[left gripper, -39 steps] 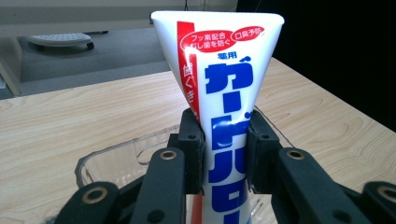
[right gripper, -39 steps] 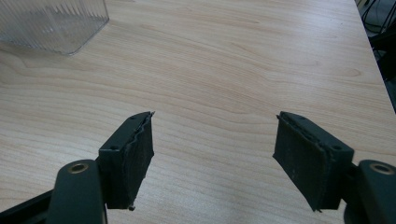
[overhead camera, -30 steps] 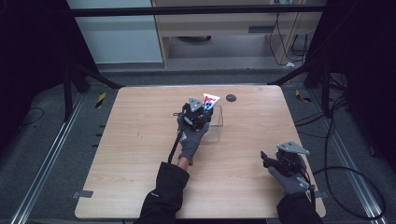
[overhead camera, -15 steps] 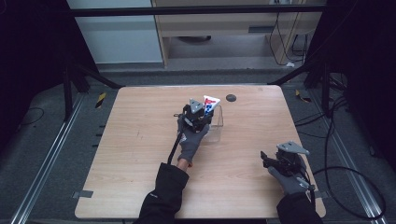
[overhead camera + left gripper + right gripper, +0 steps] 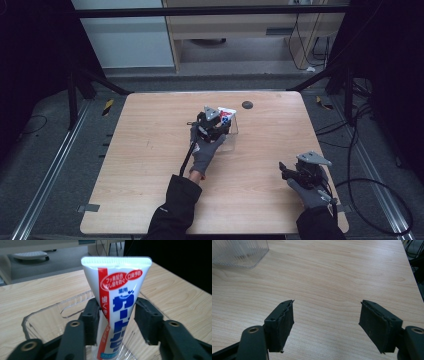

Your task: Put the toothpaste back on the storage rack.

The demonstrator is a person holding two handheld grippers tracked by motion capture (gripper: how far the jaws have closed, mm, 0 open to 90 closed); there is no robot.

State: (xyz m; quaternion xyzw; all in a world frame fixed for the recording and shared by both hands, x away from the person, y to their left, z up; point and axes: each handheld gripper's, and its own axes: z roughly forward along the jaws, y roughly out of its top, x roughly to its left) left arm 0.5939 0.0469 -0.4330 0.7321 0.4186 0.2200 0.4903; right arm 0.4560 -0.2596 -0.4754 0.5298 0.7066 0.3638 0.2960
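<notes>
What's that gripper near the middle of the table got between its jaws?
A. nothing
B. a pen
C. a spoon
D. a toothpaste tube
D: the left gripper has its jaws on both sides of a white toothpaste tube over a clear container.

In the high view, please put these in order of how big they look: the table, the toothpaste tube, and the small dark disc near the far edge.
1. The table, by far the largest.
2. The toothpaste tube, partly hidden behind the left tongs.
3. The dark disc, the smallest, though the visible part of the tube looks only a little bigger.
</notes>
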